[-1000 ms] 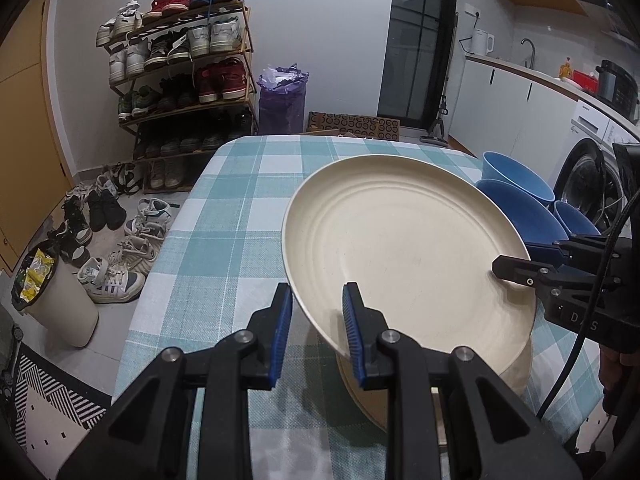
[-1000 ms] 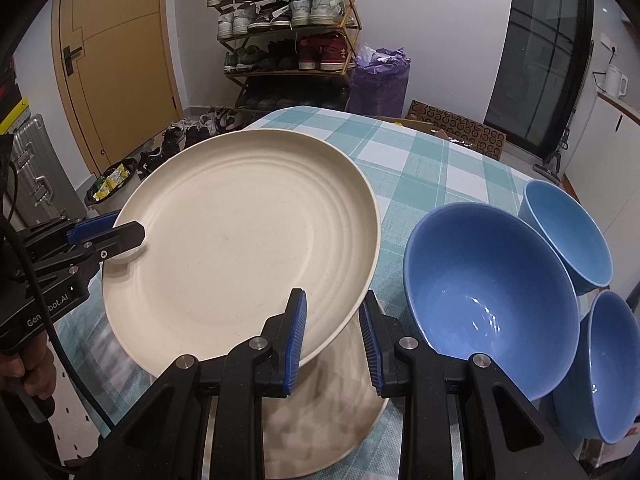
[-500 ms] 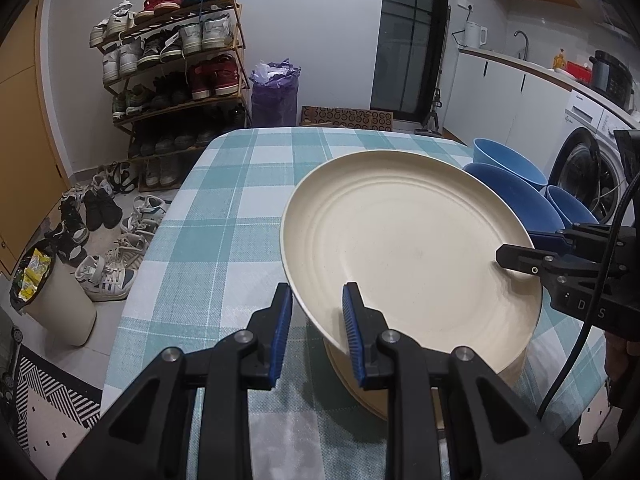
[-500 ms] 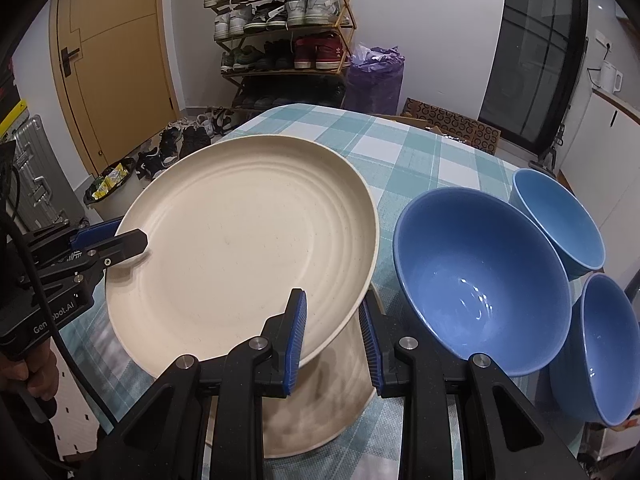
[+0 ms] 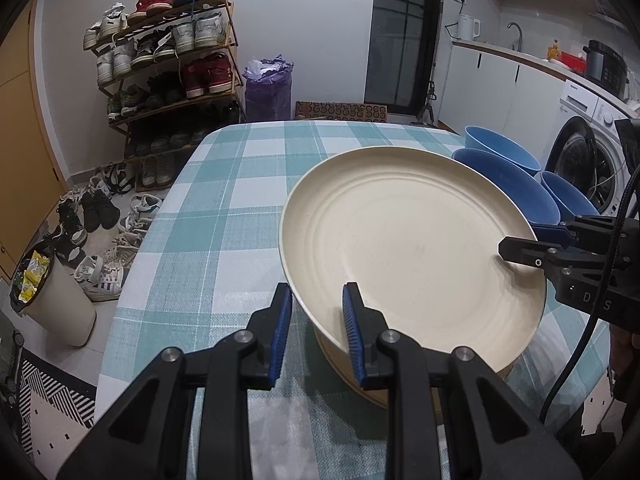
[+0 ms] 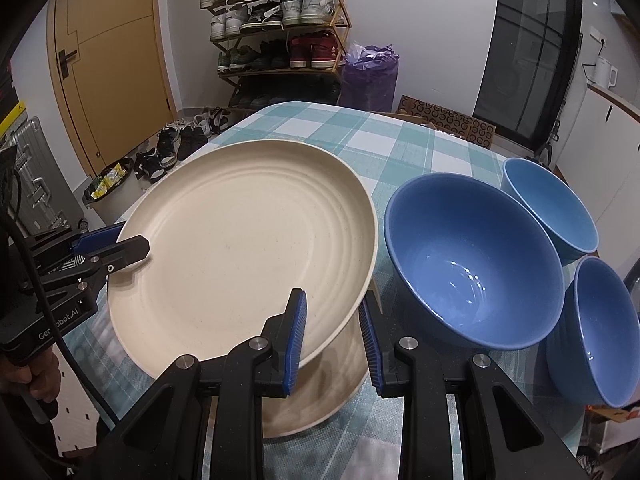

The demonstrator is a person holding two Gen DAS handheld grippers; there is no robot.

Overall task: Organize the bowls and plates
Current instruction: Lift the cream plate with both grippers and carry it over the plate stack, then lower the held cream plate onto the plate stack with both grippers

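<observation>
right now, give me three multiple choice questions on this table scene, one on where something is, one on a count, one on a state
1. Where is the second cream plate?
A. Directly under the held cream plate
B. Inside a blue bowl
C. On the shoe rack

2. How many blue bowls stand on the checked tablecloth?
A. One
B. Three
C. Five

3. How is the held plate gripped?
A. By the left gripper alone
B. By both grippers at opposite rims
C. By neither, it lies flat

Answers:
1. A, its rim shows on the cloth just beneath the raised plate.
2. B, the large bowl, the far bowl and the near right bowl make three.
3. B, the left gripper and the right gripper each have fingers closed on the rim, and the plate is tilted clear of the one below.
</observation>
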